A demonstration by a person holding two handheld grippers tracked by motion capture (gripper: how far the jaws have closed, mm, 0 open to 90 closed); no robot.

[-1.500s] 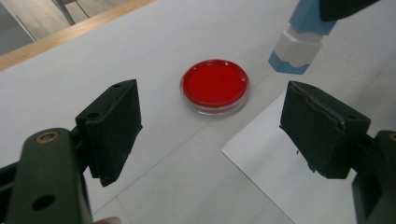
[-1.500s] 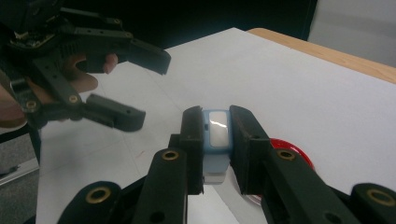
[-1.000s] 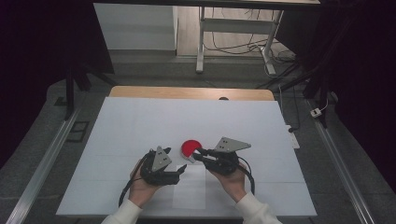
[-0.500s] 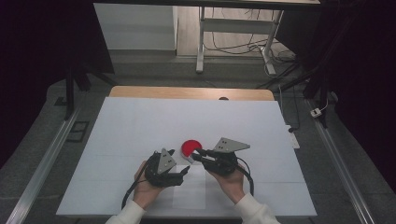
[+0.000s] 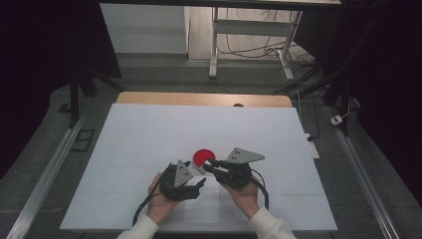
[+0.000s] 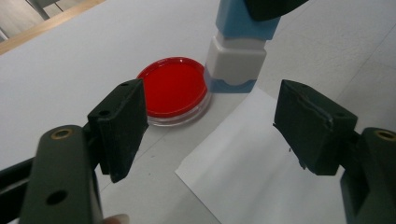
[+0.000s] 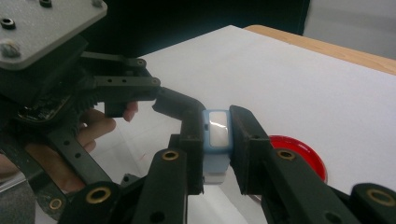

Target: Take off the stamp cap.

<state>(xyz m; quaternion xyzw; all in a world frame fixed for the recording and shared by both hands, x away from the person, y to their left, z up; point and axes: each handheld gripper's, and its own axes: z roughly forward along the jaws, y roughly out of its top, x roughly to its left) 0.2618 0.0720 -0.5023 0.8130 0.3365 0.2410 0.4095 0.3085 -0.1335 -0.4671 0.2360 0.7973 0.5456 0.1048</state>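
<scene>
**Right claw clamping the stamp beside the red dish, left claw gaping at it**

My right gripper [image 7: 217,140] is pinching a small blue-and-white stamp [image 7: 215,137] between its jaws, holding it upright with its lower end down by the paper. My left gripper [image 6: 210,126] is standing wide with nothing between its jaws, though they have just been closing a little; the stamp [image 6: 237,60] is sitting ahead of them, apart from both pads.

In the left gripper view I am losing the stamp's top behind the right gripper, and in the high view the stamp itself is too small for me to make out between the two grippers [image 5: 201,172].

One shallow clear dish [image 6: 175,91] is lying just beside the stamp, holding a red pad. I am counting one stamp, one dish, and one loose white sheet [image 6: 261,172] on the white table [image 5: 149,134].
</scene>
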